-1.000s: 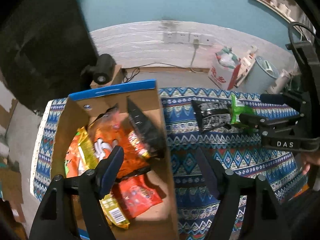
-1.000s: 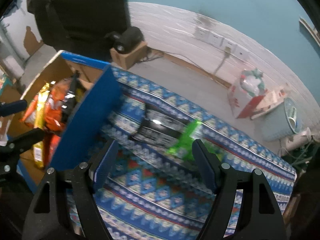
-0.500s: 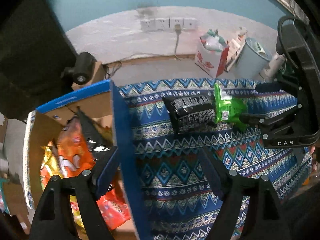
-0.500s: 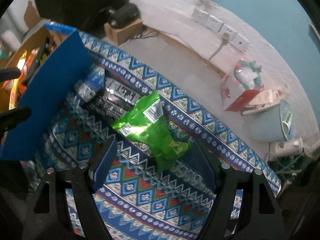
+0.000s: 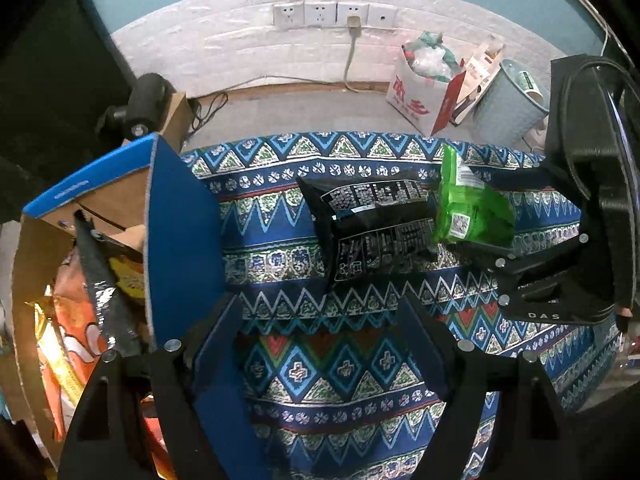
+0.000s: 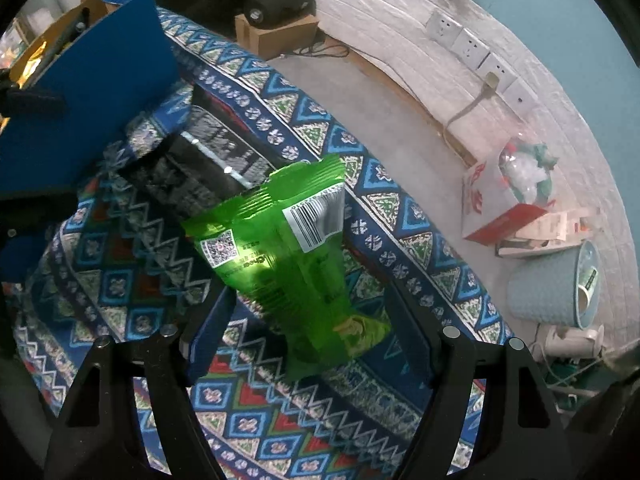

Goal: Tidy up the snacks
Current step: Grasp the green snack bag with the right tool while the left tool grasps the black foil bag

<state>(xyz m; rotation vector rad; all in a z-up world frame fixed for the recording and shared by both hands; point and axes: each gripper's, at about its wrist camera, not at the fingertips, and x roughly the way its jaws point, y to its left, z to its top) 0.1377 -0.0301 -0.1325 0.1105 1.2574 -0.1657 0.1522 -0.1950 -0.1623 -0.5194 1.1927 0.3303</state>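
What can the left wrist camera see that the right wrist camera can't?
Only the left wrist view shows the orange snack bags piled inside the cardboard box, and the right gripper from outside, its jaws around the green bag. Only the right wrist view shows the barcode on the green bag. Both show the green bag, the black bag, the patterned tablecloth, the wall sockets and the grey bin.

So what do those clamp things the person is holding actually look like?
Each hand-held gripper is matte black plastic, with two angular fingers studded with silver screw heads and lined with blue pads. The left wrist view shows the left one from behind, and also the right one from the side, with white "DAS" lettering and a black cable looping over its body.
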